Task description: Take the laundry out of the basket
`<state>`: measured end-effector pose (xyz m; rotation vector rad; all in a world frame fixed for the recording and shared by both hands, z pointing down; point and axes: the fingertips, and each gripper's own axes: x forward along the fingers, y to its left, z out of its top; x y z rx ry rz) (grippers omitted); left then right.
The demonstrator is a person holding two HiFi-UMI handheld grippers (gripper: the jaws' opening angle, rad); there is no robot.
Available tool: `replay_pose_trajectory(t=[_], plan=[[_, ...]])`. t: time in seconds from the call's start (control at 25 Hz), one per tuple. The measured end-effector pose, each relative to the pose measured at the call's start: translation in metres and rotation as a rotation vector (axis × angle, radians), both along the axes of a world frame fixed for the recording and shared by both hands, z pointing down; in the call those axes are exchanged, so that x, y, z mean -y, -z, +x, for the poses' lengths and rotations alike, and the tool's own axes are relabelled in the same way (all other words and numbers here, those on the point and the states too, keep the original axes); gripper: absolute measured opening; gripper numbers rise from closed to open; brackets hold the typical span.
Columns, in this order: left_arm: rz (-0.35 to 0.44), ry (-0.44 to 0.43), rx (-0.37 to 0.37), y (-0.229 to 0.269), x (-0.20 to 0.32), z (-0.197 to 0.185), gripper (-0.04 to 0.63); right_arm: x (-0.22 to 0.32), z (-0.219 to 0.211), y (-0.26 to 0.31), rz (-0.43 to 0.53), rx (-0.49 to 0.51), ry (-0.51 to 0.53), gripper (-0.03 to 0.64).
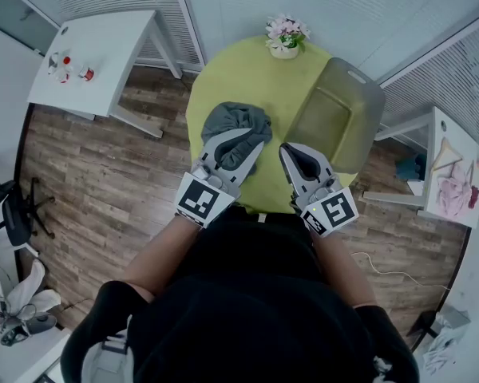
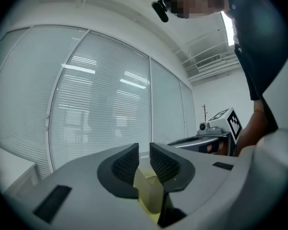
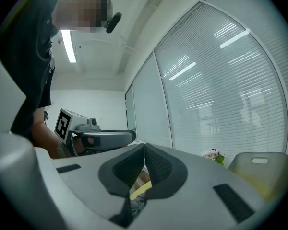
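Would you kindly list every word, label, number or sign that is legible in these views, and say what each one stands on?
No readable words or numbers anywhere.
Marker cube on the left gripper: black-and-white square pattern, no letters.
Marker cube on the right gripper: the same kind of pattern.
Small items on the white table: too small to read.
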<state>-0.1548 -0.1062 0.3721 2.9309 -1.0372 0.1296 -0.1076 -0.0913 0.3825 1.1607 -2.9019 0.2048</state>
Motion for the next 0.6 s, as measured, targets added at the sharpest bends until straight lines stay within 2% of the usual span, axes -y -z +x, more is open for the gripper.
replay_pose_trajectory(t=[0.08, 0.16, 0.48, 0.6], plan=[[-0.007, 0.021, -0.011, -0.001, 0.001, -0.002, 0.033, -0.001, -0.001, 0.003, 0.006, 0.001, 0.006, 0.023], [0.001, 0.038, -0.026, -0.003, 0.001, -0.002, 0.015, -0.003, -0.002, 0.005, 0.013, 0.000, 0.012, 0.023], [0.012, 0.015, 0.009, -0.007, -0.010, 0.002, 0.009, -0.010, -0.002, 0.008, 0.037, -0.021, 0.013, 0.021], [0.008, 0.011, -0.008, -0.008, -0.012, 0.004, 0.009, -0.011, 0.000, 0.007, 0.043, -0.032, 0.002, 0.021]])
